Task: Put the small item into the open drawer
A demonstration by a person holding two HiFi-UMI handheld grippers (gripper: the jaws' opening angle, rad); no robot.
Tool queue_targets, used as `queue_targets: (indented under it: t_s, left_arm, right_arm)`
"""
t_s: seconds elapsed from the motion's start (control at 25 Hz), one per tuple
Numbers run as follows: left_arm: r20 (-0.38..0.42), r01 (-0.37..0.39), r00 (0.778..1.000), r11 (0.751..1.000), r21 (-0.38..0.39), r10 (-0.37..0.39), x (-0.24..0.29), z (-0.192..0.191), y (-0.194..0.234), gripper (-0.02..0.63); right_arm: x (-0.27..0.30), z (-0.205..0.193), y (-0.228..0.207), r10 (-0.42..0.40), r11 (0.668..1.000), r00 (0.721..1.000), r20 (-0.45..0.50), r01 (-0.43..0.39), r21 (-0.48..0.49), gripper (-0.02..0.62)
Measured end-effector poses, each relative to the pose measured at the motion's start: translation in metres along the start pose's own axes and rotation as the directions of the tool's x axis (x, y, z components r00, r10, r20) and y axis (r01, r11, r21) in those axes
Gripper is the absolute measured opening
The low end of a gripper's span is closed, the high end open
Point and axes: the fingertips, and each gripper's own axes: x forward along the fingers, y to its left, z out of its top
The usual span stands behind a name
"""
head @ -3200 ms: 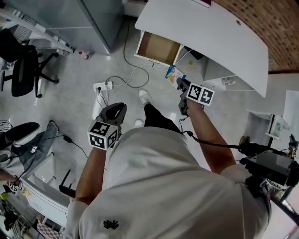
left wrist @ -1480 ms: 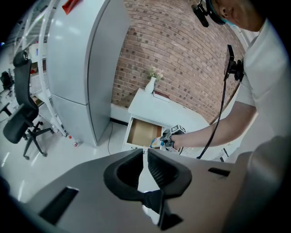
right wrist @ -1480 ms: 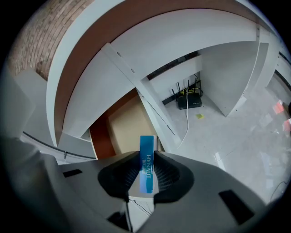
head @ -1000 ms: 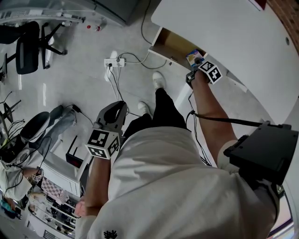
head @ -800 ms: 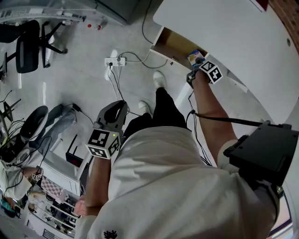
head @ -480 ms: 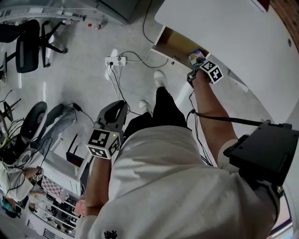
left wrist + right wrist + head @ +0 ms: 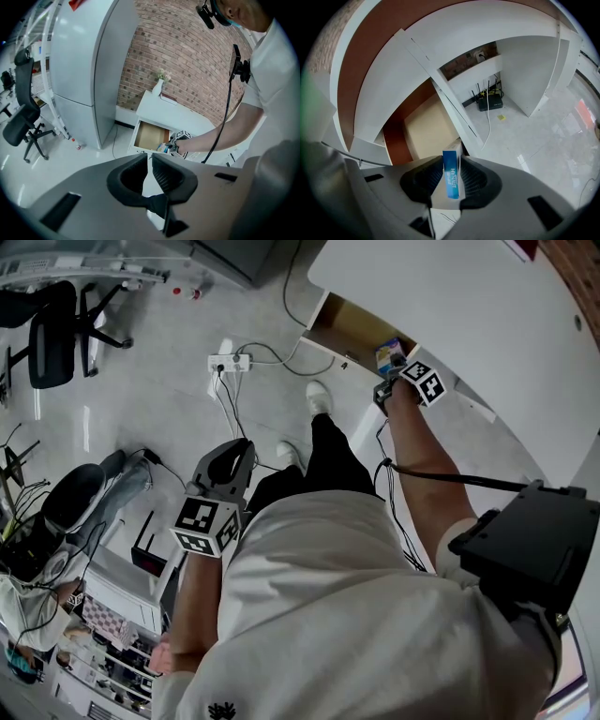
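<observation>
**Small box held over an open drawer**

Seen from above, a black office chair (image 7: 52, 343) stands at the far left on a pale floor. To its right, a white power strip (image 7: 230, 363) lies with its cables trailing. Nearer the person, the left gripper (image 7: 149, 161) hangs low by the person's left leg, well apart from the furniture. Its jaws are drawn almost together with only a thin slit between them, and they grasp nothing. One white shoe (image 7: 319, 397) shows just past the knee.

Further right, the wooden drawer (image 7: 347, 329) is pulled out from under a white desk (image 7: 450, 306). A small blue box (image 7: 451, 180) is over the drawer's right-hand end, upright and edge-on between the pads of the right gripper (image 7: 451, 164). These jaws have just been opening, yet both pads look to touch the box's sides. Whether the box touches the drawer cannot be told. The person's right arm is stretched out to the drawer, with the desk top spreading away to the right
</observation>
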Motion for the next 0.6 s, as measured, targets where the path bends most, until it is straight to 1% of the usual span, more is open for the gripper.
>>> queue_targets:
  t_s: [0.2, 0.48, 0.52, 0.6]
  left_arm:
    - [0.002, -0.002, 1.0, 1.0, -0.004, 0.002, 0.0018, -0.0023, 0.0009, 0.046]
    - [0.011, 0.001, 1.0, 1.0, -0.001, -0.001, 0.0029, -0.0021, 0.0003, 0.046]
    - [0.013, 0.002, 1.0, 1.0, 0.001, -0.002, 0.004, -0.0021, 0.0, 0.046]
    - [0.016, 0.005, 1.0, 1.0, 0.003, -0.005, 0.0063, -0.0013, 0.0006, 0.046]
  right_arm:
    - [0.0029, 0.0015, -0.0001, 0.003, 1.0, 1.0, -0.003, -0.003, -0.011, 0.147]
    - [0.003, -0.0022, -0.0006, 0.004, 1.0, 1.0, -0.016, -0.004, -0.02, 0.189]
    - [0.0033, -0.0022, -0.0011, 0.004, 1.0, 1.0, -0.016, -0.005, -0.022, 0.204]
    - [0.0042, -0.0016, 0.0003, 0.008, 1.0, 1.0, -0.015, -0.009, -0.029, 0.206]
